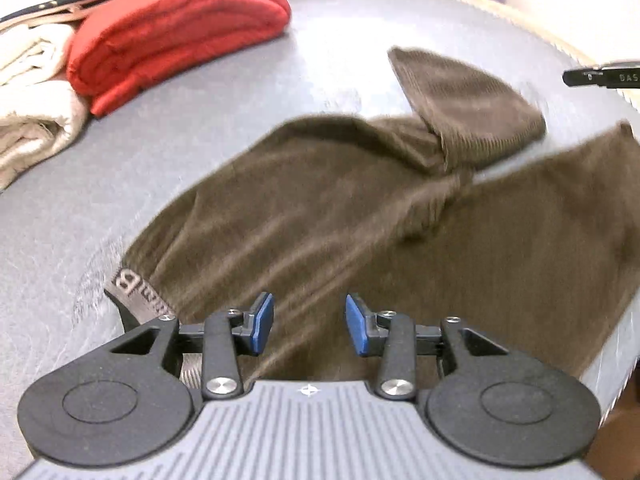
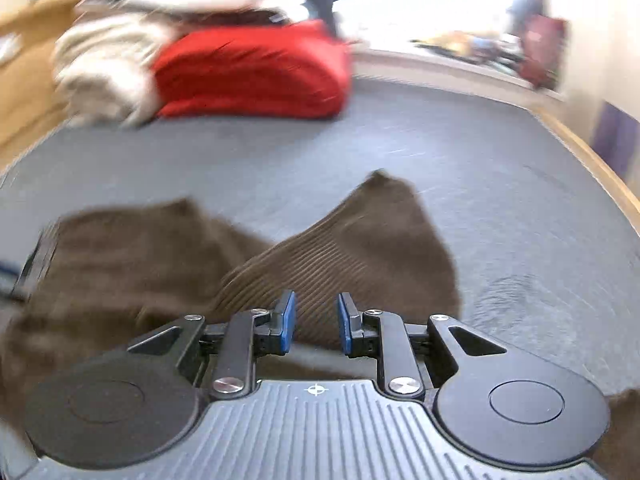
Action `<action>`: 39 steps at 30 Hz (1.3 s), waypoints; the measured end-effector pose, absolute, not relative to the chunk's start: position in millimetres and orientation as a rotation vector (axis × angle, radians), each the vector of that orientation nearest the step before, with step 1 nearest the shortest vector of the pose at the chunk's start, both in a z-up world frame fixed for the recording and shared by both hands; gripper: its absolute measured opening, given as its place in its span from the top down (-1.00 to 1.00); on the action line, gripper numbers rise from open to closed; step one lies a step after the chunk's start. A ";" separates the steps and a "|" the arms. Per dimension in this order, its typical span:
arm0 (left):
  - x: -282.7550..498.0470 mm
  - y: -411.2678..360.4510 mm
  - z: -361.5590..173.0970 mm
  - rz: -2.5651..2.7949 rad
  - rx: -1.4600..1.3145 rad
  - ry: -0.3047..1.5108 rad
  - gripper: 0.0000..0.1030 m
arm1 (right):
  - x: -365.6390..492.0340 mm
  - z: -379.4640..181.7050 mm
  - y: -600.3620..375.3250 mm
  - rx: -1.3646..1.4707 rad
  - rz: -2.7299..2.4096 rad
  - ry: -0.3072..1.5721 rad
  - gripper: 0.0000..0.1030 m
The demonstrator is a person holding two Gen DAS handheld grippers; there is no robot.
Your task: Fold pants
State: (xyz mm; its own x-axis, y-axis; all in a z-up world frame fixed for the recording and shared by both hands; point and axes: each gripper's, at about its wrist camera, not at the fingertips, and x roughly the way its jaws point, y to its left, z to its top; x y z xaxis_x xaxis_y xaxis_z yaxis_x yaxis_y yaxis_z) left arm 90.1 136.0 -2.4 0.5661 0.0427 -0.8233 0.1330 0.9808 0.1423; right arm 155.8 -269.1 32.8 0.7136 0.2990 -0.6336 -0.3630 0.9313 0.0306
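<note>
Pants (image 1: 320, 216) lie rumpled on the grey counter (image 1: 200, 120) just ahead of both sets of fingers, left gripper (image 1: 310, 324) and right gripper (image 2: 316, 322) parted and empty, so I'd flatten that flipped-over leg before pinching edges again.

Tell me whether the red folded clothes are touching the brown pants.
Apart. The left wrist view shows bare grey surface between the red folded clothes and the brown pants; the right wrist view agrees.

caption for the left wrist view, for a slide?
Left tool open above brown pants lying rumpled on a grey table, with folded red and cream clothes stacked behind.
</note>
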 end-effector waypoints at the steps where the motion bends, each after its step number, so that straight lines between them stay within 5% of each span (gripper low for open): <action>1: 94.0 133.8 1.2 -0.042 0.184 0.952 0.13 | 163.6 33.3 -276.1 -0.065 0.340 0.680 0.54; 12: 122.1 132.8 23.6 0.019 0.056 0.871 -0.01 | 242.0 13.6 -353.2 0.313 0.109 0.712 0.21; 29: 127.0 129.4 11.8 -0.009 0.085 0.923 -0.16 | 312.7 -103.2 -324.6 0.297 -0.036 0.999 -0.11; 31: 125.8 132.8 12.7 -0.006 0.086 0.925 -0.16 | 310.5 -100.4 -322.4 0.286 -0.025 0.990 -0.09; 33: 124.2 134.9 14.0 -0.003 0.092 0.924 -0.16 | 308.1 -95.9 -317.3 0.262 0.006 0.974 0.52; 34: 123.0 136.8 15.0 0.000 0.094 0.924 -0.16 | 306.4 -90.9 -315.5 0.252 0.017 0.965 0.68; 39: 117.0 142.0 23.5 0.013 0.090 0.916 -0.16 | 285.2 -46.8 -303.6 0.165 0.135 0.844 0.76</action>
